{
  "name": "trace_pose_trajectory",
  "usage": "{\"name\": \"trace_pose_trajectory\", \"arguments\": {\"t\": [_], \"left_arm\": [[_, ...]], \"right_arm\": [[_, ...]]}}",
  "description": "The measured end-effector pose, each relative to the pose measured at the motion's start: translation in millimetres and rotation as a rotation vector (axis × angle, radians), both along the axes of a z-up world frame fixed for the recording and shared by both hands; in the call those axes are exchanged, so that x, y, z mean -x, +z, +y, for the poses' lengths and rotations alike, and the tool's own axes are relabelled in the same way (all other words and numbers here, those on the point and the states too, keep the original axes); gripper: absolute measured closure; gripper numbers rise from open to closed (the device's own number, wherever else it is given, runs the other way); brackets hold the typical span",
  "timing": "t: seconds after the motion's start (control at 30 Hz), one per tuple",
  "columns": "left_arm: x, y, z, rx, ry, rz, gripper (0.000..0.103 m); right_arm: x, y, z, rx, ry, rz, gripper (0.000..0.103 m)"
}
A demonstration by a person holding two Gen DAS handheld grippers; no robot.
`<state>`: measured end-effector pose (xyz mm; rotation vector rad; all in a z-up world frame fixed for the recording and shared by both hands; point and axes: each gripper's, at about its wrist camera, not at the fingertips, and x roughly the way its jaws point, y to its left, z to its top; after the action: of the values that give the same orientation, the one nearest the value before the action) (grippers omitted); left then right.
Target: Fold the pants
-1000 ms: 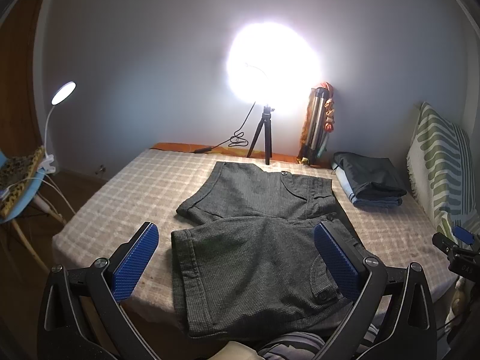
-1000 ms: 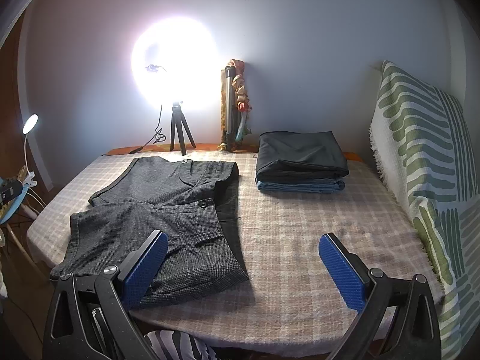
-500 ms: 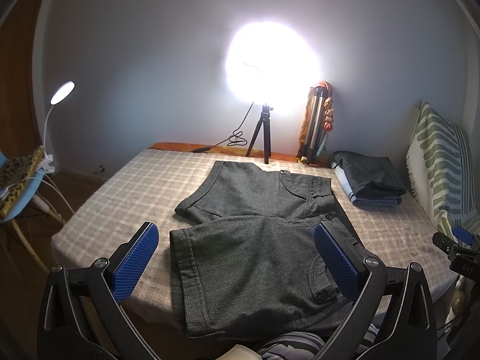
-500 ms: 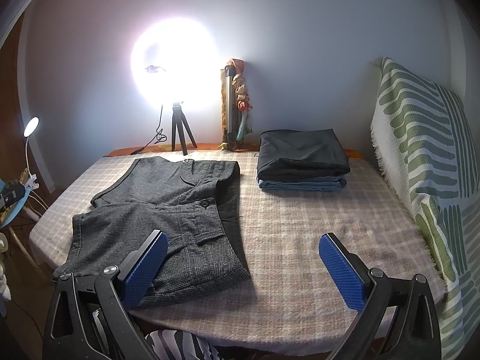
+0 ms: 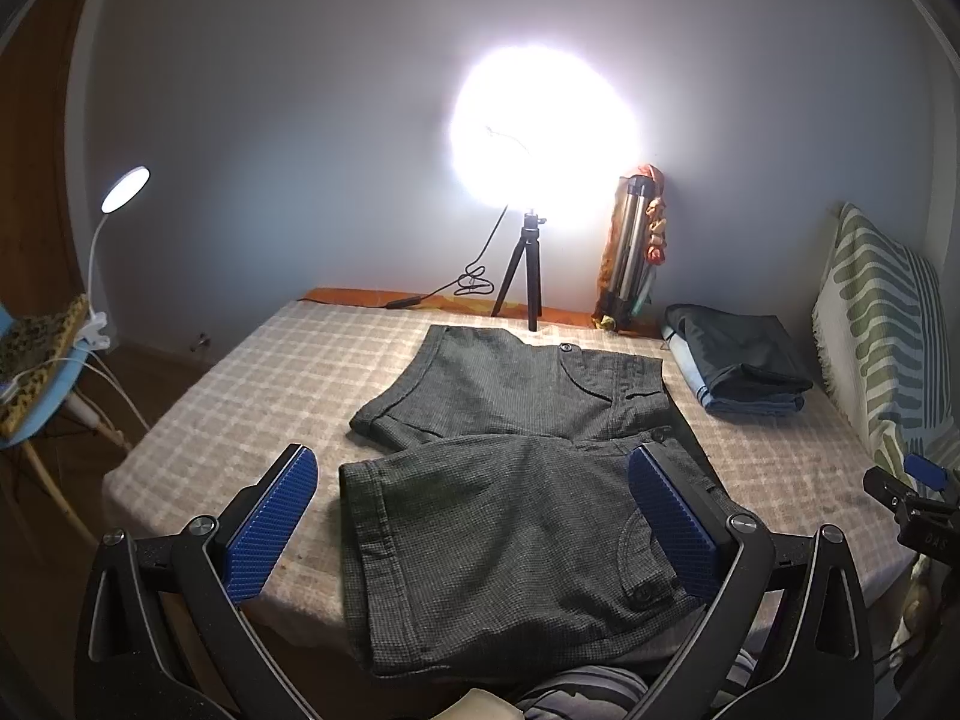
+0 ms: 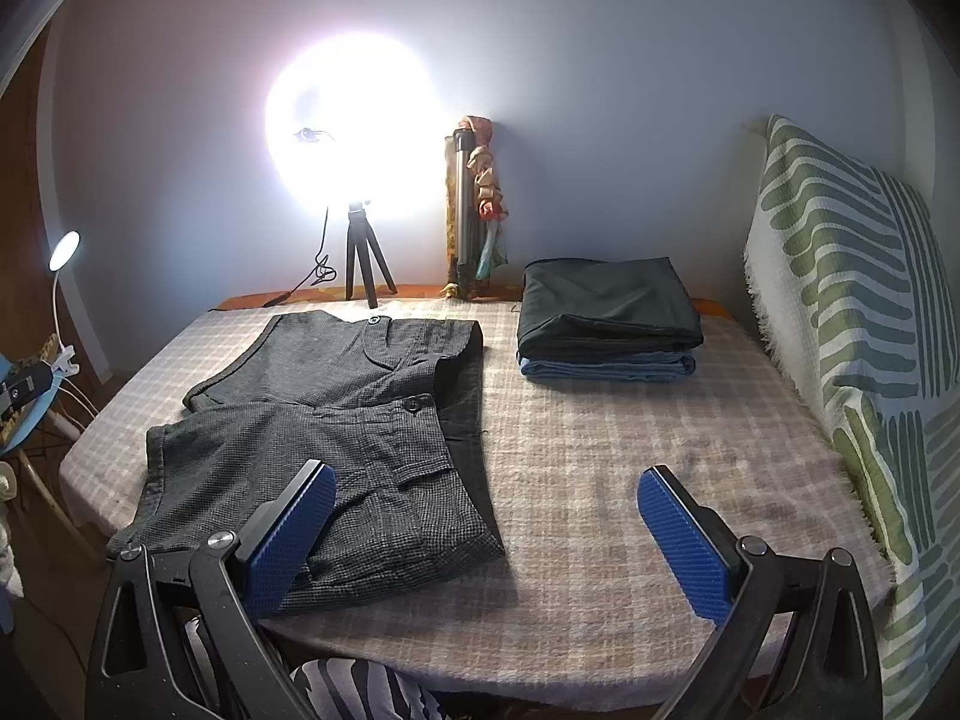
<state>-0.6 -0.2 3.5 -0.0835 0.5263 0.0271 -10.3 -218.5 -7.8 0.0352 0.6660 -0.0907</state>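
Dark grey checked shorts lie spread flat on the checked bed cover, legs to the left, waistband to the right; they also show in the right wrist view. My left gripper is open and empty, held above the near leg of the shorts. My right gripper is open and empty, held above the near right corner of the shorts and the bare cover. Its tip shows at the right edge of the left wrist view.
A stack of folded dark and blue clothes sits at the back right. A ring light on a small tripod and a folded tripod stand at the wall. A striped green pillow leans at right. A clip lamp stands left.
Both grippers have drifted very slightly; the scene shifts a little in both views. The shorts have not moved and both grippers stay open.
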Motion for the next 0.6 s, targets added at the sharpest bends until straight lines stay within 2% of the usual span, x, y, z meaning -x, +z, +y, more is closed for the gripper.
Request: {"name": "trace_pose_trajectory", "arguments": {"t": [0.6], "left_arm": [[0.0, -1.9, 0.3, 0.002, -0.001, 0.004, 0.000]], "right_arm": [[-0.1, -0.4, -1.2, -0.010, 0.004, 0.002, 0.001]]}}
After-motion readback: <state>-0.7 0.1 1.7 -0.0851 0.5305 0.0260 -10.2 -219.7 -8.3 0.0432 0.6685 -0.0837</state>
